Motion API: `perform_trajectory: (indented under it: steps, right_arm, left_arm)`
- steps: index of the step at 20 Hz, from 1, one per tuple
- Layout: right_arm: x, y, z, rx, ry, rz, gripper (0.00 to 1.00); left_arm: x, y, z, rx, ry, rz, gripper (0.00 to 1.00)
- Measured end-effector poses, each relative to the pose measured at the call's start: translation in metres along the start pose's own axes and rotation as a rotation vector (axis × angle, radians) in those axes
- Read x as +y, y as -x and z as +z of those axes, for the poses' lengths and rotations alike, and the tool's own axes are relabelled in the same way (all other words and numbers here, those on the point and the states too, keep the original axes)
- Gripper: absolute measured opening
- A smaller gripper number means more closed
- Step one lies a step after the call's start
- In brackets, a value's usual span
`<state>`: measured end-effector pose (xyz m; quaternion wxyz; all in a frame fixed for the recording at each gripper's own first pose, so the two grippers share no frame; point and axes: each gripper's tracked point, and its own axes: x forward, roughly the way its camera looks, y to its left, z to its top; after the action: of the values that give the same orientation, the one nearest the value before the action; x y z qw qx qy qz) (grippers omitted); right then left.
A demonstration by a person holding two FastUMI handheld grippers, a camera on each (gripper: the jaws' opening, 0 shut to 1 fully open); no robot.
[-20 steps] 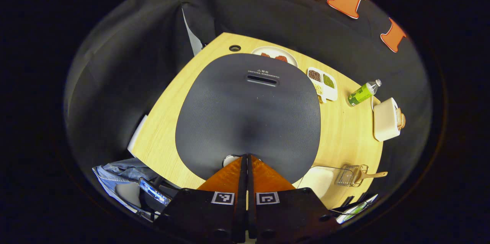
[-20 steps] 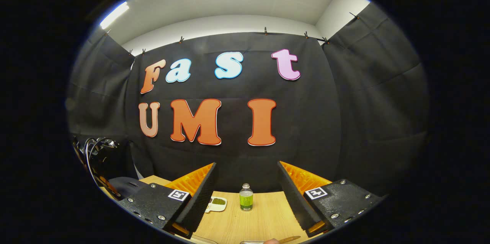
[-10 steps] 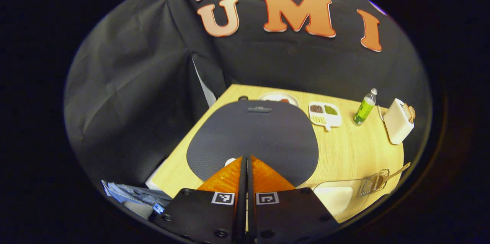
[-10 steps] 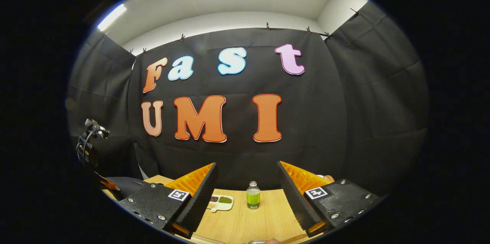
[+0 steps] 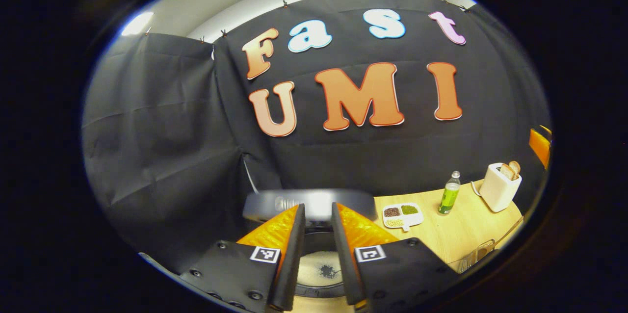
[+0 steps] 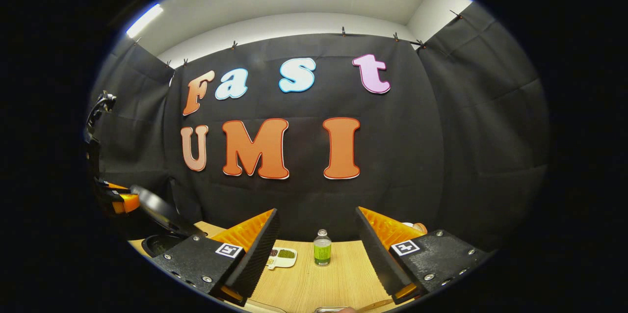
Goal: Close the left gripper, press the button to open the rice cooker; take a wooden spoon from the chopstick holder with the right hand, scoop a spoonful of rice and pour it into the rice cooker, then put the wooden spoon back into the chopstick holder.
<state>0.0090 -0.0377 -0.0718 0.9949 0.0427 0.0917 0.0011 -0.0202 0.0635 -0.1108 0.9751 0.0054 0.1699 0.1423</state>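
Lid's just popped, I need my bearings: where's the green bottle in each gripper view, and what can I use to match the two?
Left gripper view: the bottle stands at lower right on the table, between the divided dish and the toaster.
Right gripper view: the bottle stands at bottom centre, framed between the right gripper's fingers.
Shared landmark: the divided dish, just left of the bottle in both.

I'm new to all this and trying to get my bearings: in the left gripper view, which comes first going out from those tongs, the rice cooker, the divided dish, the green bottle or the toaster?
1. Rice cooker, right at the left tongs, lid up.
2. Divided dish, just right of them on the table.
3. Green bottle, farther right.
4. Toaster, far right, by the table's corner.
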Motion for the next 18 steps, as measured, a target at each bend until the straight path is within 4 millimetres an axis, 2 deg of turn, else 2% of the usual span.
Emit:
perform_trajectory:
  steps: [1,2,6,8,10,11,16,18]
  right_arm:
    - [-0.002,-0.001,-0.008,0.022,0.005,0.003,0.94]
    - [-0.005,-0.001,-0.014,0.044,0.014,0.001,0.94]
    - [-0.017,0.004,-0.029,0.077,0.055,-0.009,0.94]
    - [-0.023,0.004,-0.039,0.103,0.073,-0.015,0.94]
    - [-0.03,0.004,-0.056,0.151,0.079,-0.023,0.94]
    - [-0.035,0.005,-0.063,0.173,0.078,-0.03,0.94]
    - [-0.057,0.005,-0.102,0.273,0.104,-0.05,0.94]
    - [-0.068,0.008,-0.12,0.333,0.094,-0.052,0.95]
  left_arm:
    - [-0.007,0.004,0.002,-0.008,0.001,-0.015,0.61]
    - [-0.011,0.008,0.002,-0.02,0.0,-0.023,0.41]
    - [-0.025,0.014,0.014,-0.081,-0.009,-0.052,0.82]
    - [-0.033,0.015,0.016,-0.093,-0.015,-0.067,0.92]
    - [-0.045,0.018,0.018,-0.096,-0.008,-0.095,0.78]
    - [-0.049,0.021,0.02,-0.103,-0.009,-0.104,0.78]
    - [-0.063,0.027,0.016,-0.098,-0.029,-0.108,0.89]
    - [-0.066,0.028,0.015,-0.092,-0.036,-0.097,1.0]
